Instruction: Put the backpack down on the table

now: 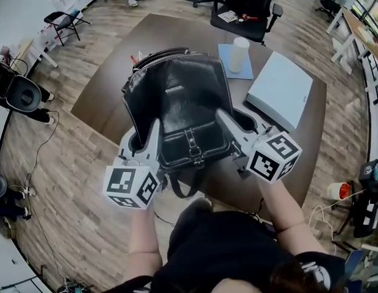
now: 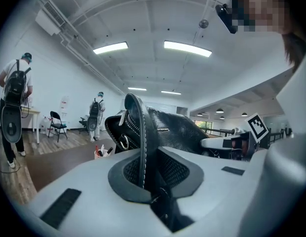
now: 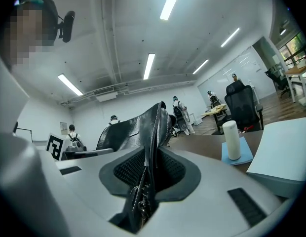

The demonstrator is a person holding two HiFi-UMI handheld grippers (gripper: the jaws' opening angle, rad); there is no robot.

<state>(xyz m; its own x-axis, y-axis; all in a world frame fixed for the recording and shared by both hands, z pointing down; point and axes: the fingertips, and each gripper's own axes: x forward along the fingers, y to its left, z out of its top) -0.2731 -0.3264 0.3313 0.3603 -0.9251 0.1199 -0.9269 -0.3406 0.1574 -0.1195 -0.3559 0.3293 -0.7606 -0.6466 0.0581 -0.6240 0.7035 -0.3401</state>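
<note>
Carry step: we hold the backpack (image 1: 177, 102) over the near half of the counter (image 1: 110, 96). Left tongs (image 1: 153, 130) are clamped tight on its left edge, and right tongs (image 1: 224, 118) pinch the right seam. Next we lower it level, then release both sides. The bag's underside is hidden — we cannot tell whether it touches the counter yet.

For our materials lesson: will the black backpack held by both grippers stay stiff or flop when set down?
Probably floppy: the backpack creases, and a strap hangs slack. It may slump once released, since the left gripper and right gripper pinch thin, bending edges. Its glossy surface could slip.
</note>
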